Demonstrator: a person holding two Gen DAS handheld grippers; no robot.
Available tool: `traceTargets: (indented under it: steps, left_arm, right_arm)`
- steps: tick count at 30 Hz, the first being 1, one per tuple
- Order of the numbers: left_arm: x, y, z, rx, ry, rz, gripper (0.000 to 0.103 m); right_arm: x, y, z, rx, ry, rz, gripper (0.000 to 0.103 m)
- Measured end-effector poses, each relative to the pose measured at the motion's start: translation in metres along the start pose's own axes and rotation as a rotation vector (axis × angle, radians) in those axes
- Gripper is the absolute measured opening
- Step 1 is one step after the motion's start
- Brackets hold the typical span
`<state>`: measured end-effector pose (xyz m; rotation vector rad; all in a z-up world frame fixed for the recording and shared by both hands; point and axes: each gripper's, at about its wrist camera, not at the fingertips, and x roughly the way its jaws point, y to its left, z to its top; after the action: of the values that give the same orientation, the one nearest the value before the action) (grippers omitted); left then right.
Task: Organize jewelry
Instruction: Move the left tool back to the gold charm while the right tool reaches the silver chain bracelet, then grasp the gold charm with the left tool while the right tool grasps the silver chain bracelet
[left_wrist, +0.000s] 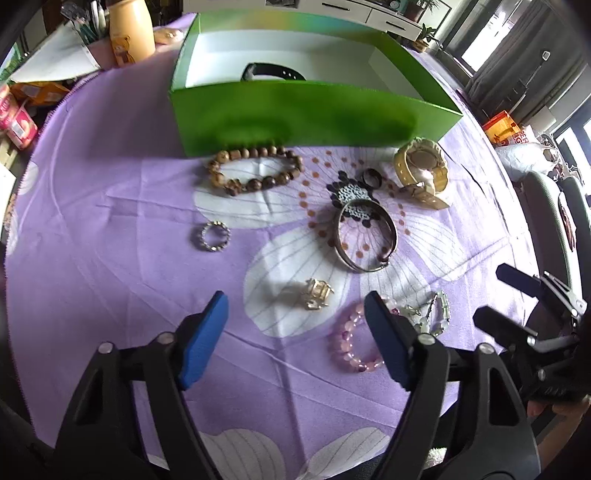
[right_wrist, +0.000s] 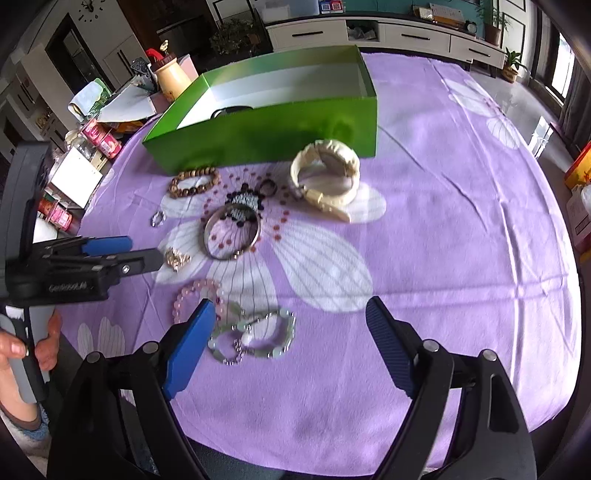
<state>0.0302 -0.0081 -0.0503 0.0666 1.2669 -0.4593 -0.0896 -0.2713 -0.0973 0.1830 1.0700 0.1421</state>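
On the purple flowered cloth (left_wrist: 110, 221) lie a wooden bead bracelet (left_wrist: 255, 170), a silver ring (left_wrist: 215, 236), a silver bangle (left_wrist: 365, 236), a cream watch (left_wrist: 421, 170) and a pink bead bracelet (left_wrist: 351, 339). A small gold crystal piece (left_wrist: 316, 294) lies just beyond the tips of my left gripper (left_wrist: 295, 299), which is open and touches nothing. My right gripper (right_wrist: 290, 301) is open above a pale green bead bracelet (right_wrist: 258, 332). The green box (left_wrist: 295, 110) behind the jewelry holds a black band (left_wrist: 273, 72).
A black-and-white brooch (left_wrist: 352, 194) and a dark ring (left_wrist: 371, 178) sit between the bangle and the box. A yellow jar (left_wrist: 131, 29), papers and snack packs crowd the far left edge. A hand (right_wrist: 14, 350) holds the left gripper's handle.
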Motion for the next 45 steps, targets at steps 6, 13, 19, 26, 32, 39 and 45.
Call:
traceTargets:
  steps: [6,13,19,26,32,39,45]
  left_arm:
    - [0.021,-0.006,0.002,-0.006,0.033,-0.020,0.044]
    - [0.032,-0.019,0.007,0.040,-0.005,0.028,0.039]
    - [0.037,-0.029,0.008,0.103,-0.030,0.073,0.022]
    - [0.037,-0.037,0.000,0.163,-0.048,0.109,0.022]
    - [0.028,-0.022,-0.006,0.131,-0.045,0.101,0.021]
    - [0.015,-0.014,-0.003,0.110,-0.066,0.078,0.021]
    - [0.008,-0.016,0.006,0.093,-0.078,0.047,0.021]
  right_arm:
    - [0.006,0.002,-0.012,-0.003,0.019,0.036,0.068]
    - [0.015,0.005,-0.022,-0.021,0.039,0.037,0.055]
    - [0.021,0.009,-0.024,-0.028,0.031,-0.008,0.047]
    - [0.029,0.018,-0.026,-0.070,0.003,-0.087,0.032]
    - [0.030,0.017,-0.025,-0.111,-0.033,-0.162,0.005]
    - [0.018,0.007,-0.012,-0.071,-0.092,-0.142,0.005]
    - [-0.005,0.011,0.005,-0.083,-0.159,-0.118,0.005]
